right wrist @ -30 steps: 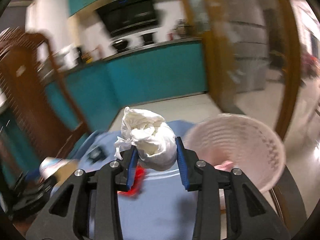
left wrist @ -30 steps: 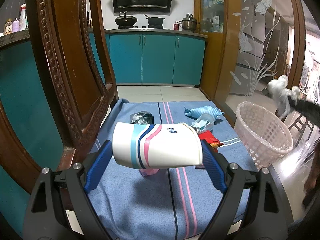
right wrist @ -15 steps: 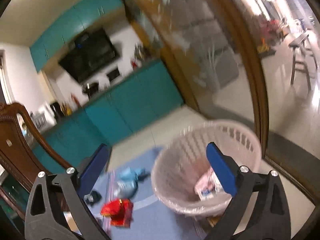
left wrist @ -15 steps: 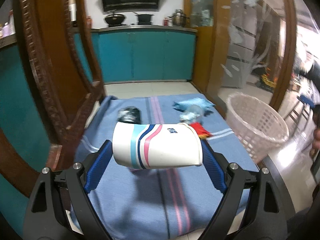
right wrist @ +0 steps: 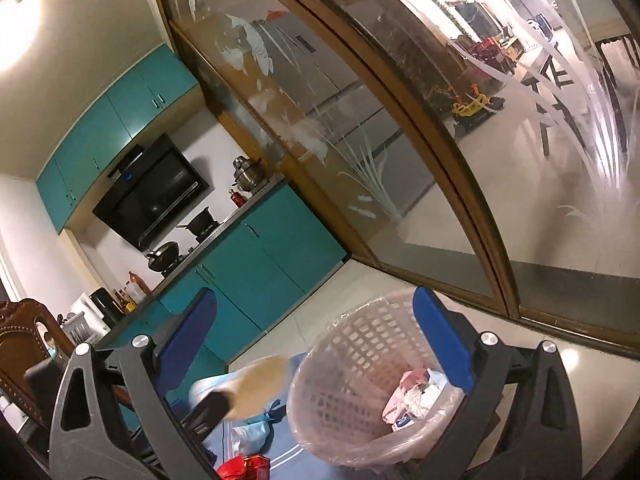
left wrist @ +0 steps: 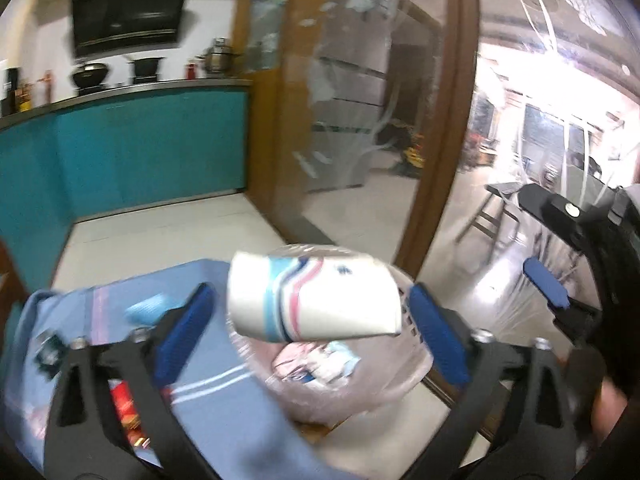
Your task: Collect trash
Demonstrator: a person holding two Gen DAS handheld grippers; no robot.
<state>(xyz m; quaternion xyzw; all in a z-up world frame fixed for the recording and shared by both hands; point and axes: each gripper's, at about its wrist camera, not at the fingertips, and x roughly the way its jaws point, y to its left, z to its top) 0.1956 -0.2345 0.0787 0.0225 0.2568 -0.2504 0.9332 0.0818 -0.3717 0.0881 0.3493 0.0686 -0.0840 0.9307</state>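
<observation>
Hanging over the basket (left wrist: 404,384) mouth, the paper cup (left wrist: 312,300) lies sideways between the blue pads of the left claw (left wrist: 308,332). Pads look spread slightly wider than the cup w/ a gap showing each side, so it reads as let go or barely pinched; can't be sure thru the blur.

Handling, as a judgement: cup is thin paper, v. light, hollow, crushes easily, a bit slick on the printed wall. Best hold is across the mid-wall w/ gentle squeeze, not at the open rim, which folds. Being so light it may drift or bounce off the basket rim rather than drop straight.

Right claw (right wrist: 316,344) is wide open, nothing in it, raised above and beside the basket (right wrist: 360,384). In the left view it sits right of the basket, off to the side.

Inside the basket: plastic liner, some pink and white wrappers (right wrist: 412,396) at the bottom.

Left of the basket, on the blue striped cloth (left wrist: 224,412) over the bench: red wrapper (right wrist: 244,468), light blue wrapper (right wrist: 260,424), clear plastic bag (right wrist: 244,440), small dark packet (left wrist: 48,348). All still to collect.

In the way: glass partition w/ wood frame (right wrist: 400,120) close behind the basket, limits swing on that side. Carved wooden chair (right wrist: 24,352) well left of the basket. Both claws near the same basket mouth, so they could knock each other.
</observation>
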